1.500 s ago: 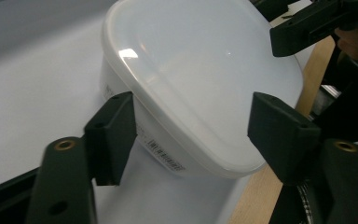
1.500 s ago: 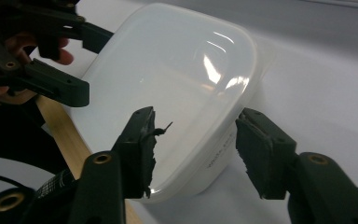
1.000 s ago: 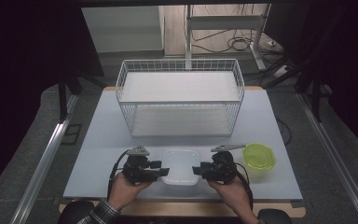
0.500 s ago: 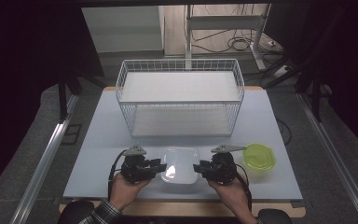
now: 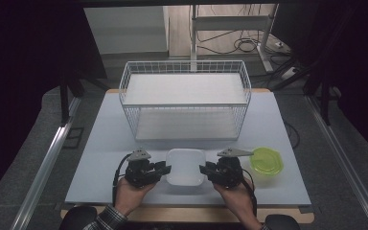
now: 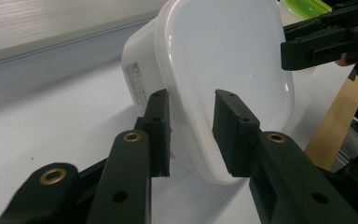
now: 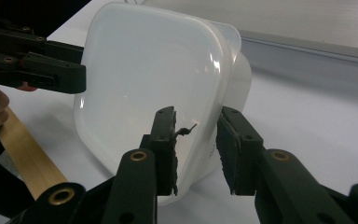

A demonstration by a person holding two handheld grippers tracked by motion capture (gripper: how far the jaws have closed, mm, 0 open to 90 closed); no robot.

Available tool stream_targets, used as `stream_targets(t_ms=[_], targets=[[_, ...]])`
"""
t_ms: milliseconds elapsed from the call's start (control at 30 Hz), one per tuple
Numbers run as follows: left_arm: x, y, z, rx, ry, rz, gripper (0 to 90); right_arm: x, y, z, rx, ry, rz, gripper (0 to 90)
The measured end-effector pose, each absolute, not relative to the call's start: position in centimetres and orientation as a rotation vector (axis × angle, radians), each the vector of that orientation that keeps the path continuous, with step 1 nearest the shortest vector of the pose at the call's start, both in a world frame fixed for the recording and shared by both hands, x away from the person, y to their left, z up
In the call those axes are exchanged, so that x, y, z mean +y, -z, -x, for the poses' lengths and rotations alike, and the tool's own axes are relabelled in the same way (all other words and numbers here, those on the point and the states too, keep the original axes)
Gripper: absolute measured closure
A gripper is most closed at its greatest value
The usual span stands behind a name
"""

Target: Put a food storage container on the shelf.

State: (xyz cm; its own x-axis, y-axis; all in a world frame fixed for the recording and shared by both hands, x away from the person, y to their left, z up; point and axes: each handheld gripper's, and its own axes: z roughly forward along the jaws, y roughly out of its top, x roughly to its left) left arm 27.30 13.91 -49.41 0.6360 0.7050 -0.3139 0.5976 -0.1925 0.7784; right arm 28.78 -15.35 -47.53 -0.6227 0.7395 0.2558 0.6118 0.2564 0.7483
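**A:** What is around you, biggest first?

**B:** The table (image 5: 100, 163) carries it all. I'll place everything off the white wire basket (image 5: 185, 98), which stands at the far middle of it, open-topped and with nothing in it that I can see. On the near side of that basket, close to my edge of the table, sits the white plastic container (image 5: 186, 166). To the right of the container, also nearer me than the basket, lies a green lid (image 5: 266, 161).

**A:** And your tongs?

**B:** My left tongs (image 6: 191, 130) are spread, one jaw on each side of the container's left rim, not yet closed on it as far as I can judge. My right tongs (image 7: 196, 149) are spread the same way astride the right rim. A stray thread hangs off the right tongs' inner pad.

**A:** How will the container handle?

**B:** I judge it light and empty, thin-walled, so it will flex if I squeeze hard. The plastic looks glossy and likely slippery. The rolled rim is the stiffest part, so I'd take it there, on opposite sides.

**A:** Anything in the way?

**B:** Little. The basket's near wall stands between the container and its floor, and the green lid lies just beside my right hand (image 5: 234, 194).
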Motion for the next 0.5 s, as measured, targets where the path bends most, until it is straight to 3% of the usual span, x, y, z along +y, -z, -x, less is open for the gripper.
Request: stream_targets(t_ms=[500], targets=[[13.82,49.39,-27.5,1.042,-0.155,-1.869,68.8,-15.35,47.56,-29.0,2.332,-1.311,-1.289,71.1]])
